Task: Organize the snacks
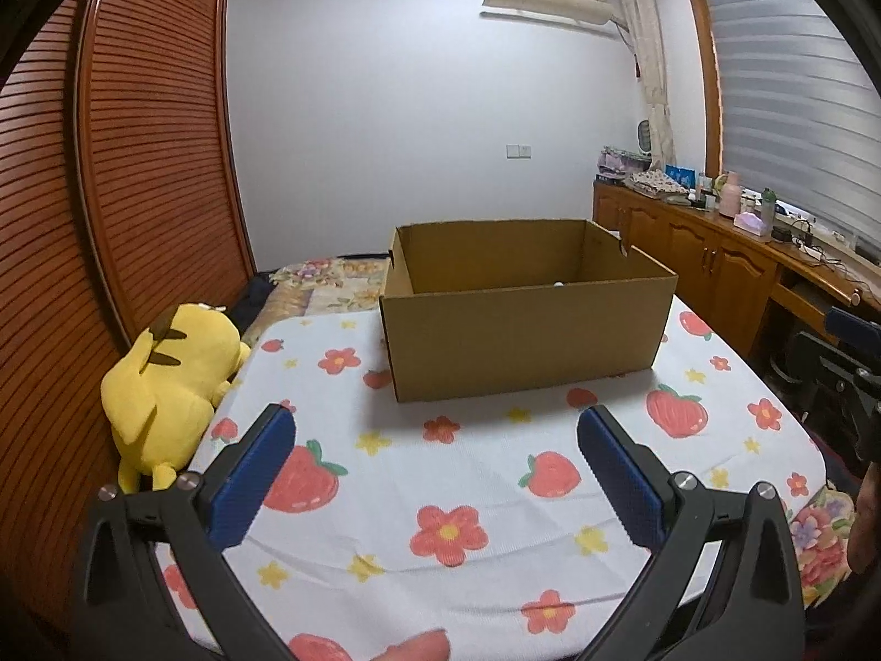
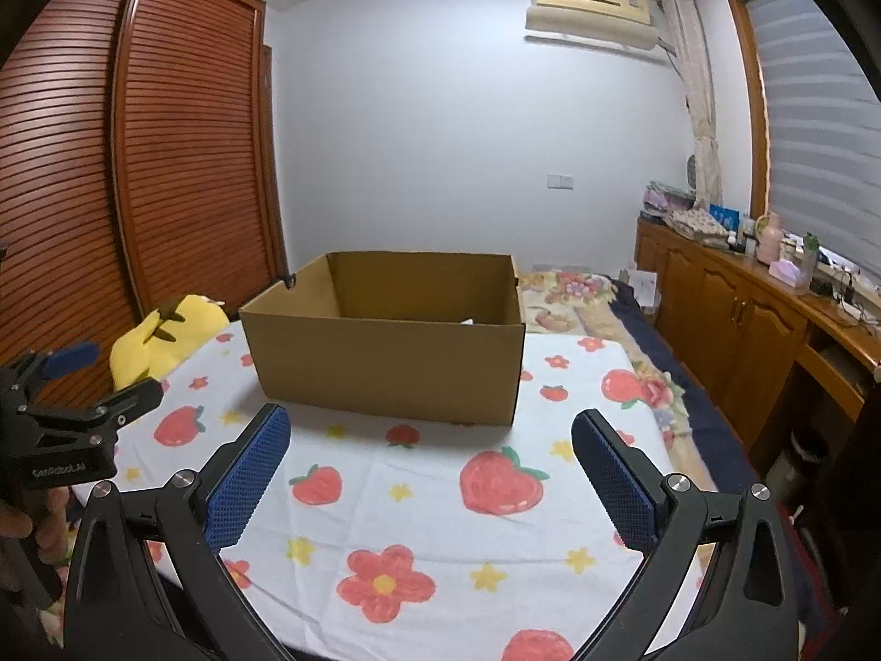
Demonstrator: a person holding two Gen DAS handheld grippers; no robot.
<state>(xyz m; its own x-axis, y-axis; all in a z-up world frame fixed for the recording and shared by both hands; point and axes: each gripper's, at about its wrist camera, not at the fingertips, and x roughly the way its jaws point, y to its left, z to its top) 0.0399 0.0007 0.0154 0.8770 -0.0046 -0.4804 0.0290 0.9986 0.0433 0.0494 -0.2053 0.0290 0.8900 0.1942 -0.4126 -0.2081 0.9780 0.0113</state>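
Observation:
An open brown cardboard box [image 1: 523,330] stands on the far part of a white cloth printed with strawberries and flowers [image 1: 468,473]; it also shows in the right wrist view [image 2: 385,363]. Only a small white bit shows inside it; the rest of its inside is hidden by the near wall. My left gripper [image 1: 435,429] is open and empty, held above the cloth in front of the box. My right gripper [image 2: 429,429] is open and empty, also in front of the box. No snack lies on the cloth in view.
A yellow plush toy [image 1: 165,385] lies at the cloth's left edge, beside a slatted wooden wardrobe [image 1: 137,137]. A wooden sideboard [image 1: 716,253] with bottles and clutter runs along the right wall. A floral bedspread [image 2: 583,297] shows behind the box.

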